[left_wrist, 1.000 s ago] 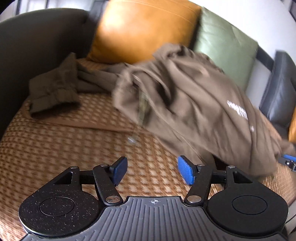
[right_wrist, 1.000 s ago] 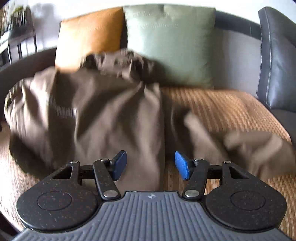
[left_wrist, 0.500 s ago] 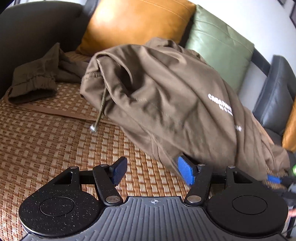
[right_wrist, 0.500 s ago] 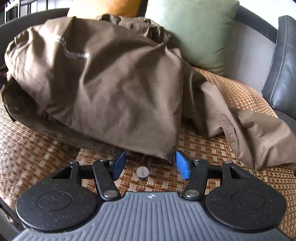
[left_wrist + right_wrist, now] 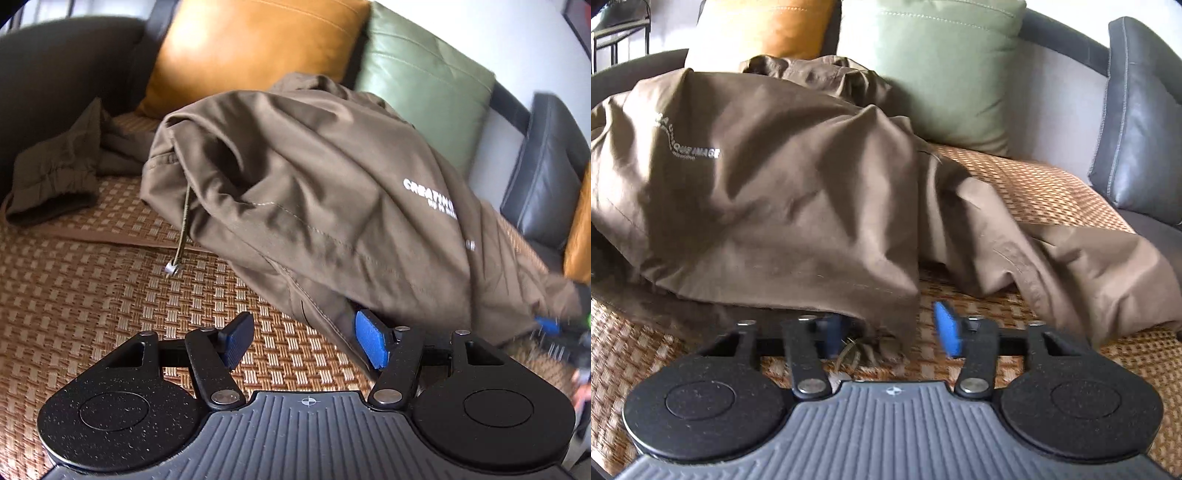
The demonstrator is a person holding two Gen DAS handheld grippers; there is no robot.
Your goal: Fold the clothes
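A brown jacket (image 5: 332,206) lies heaped across the middle of the woven mat (image 5: 92,295), its top against the orange cushion (image 5: 251,48) and green cushion (image 5: 424,81) at the back edge. The left gripper (image 5: 304,343) stands wide apart at the mat's front edge, its right pad touching the hem, nothing clamped. The right gripper (image 5: 890,332) is closing around the hem's front corner; the pads do not yet press it.

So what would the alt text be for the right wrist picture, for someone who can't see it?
A rumpled brown jacket lies on a woven sofa mat, its hem between the closing blue pads of the right gripper. Behind stand a green cushion and an orange cushion.
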